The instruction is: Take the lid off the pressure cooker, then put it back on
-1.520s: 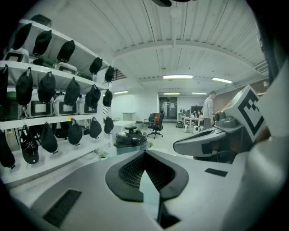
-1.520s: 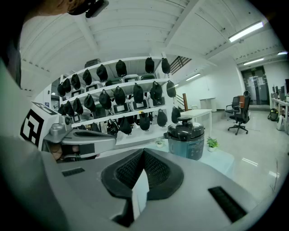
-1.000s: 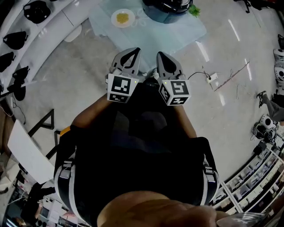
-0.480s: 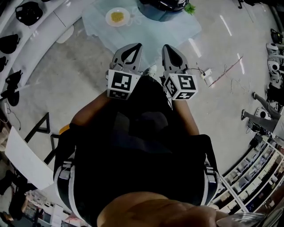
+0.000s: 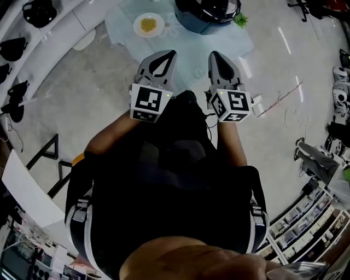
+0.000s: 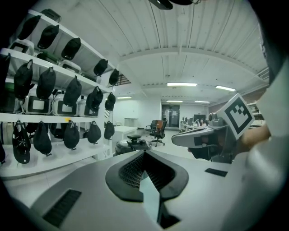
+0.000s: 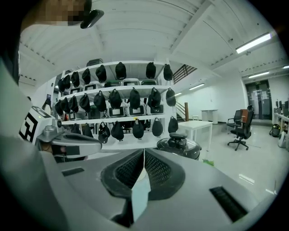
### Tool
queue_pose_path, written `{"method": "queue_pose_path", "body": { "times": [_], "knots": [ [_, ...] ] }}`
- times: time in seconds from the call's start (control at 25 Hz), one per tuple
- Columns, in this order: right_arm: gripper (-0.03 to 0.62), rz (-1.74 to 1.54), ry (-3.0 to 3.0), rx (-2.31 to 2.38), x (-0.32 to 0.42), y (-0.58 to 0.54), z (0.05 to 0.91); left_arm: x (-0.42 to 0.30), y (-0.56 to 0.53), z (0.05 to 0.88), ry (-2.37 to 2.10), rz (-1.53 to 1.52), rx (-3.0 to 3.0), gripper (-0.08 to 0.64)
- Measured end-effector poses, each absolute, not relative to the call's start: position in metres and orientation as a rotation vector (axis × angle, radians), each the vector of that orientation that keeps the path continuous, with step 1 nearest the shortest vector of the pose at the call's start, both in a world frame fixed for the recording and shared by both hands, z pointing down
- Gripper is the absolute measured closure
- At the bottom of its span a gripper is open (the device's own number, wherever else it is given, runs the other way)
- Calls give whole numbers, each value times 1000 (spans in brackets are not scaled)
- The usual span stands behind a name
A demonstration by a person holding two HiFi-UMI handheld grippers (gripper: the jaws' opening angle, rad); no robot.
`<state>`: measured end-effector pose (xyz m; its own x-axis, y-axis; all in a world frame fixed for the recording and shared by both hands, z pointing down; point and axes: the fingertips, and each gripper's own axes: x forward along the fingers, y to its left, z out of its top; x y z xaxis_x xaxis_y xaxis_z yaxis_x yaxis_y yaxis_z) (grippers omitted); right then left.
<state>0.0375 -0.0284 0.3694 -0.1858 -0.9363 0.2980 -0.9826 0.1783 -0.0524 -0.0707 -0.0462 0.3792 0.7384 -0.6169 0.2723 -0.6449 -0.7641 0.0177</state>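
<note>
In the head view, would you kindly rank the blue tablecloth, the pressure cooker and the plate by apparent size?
1. blue tablecloth
2. pressure cooker, though the picture's top edge cuts it off
3. plate

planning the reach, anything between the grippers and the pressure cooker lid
Nothing visible. Only bare tablecloth lies between the left gripper, the right gripper and the pressure cooker; the plate sits off to the left.

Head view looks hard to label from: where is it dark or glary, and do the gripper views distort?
Head view: the person's torso is near-black low in frame; bright streaks glare on the floor. Left gripper view and right gripper view: fisheye bends the shelves, and the corners go black.
</note>
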Motion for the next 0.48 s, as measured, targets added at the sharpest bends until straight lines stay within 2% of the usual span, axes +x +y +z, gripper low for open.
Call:
{"method": "queue_pose_path", "body": {
  "times": [0.32,0.48],
  "knots": [
    [572,316,-2375,1621,95,-102,367,-4,-110,367,-1190,371,2728,553],
    [530,276,-2436,1486,119,-143,365,25,-144,366,-1277,391,2681,552]
  ]
}}
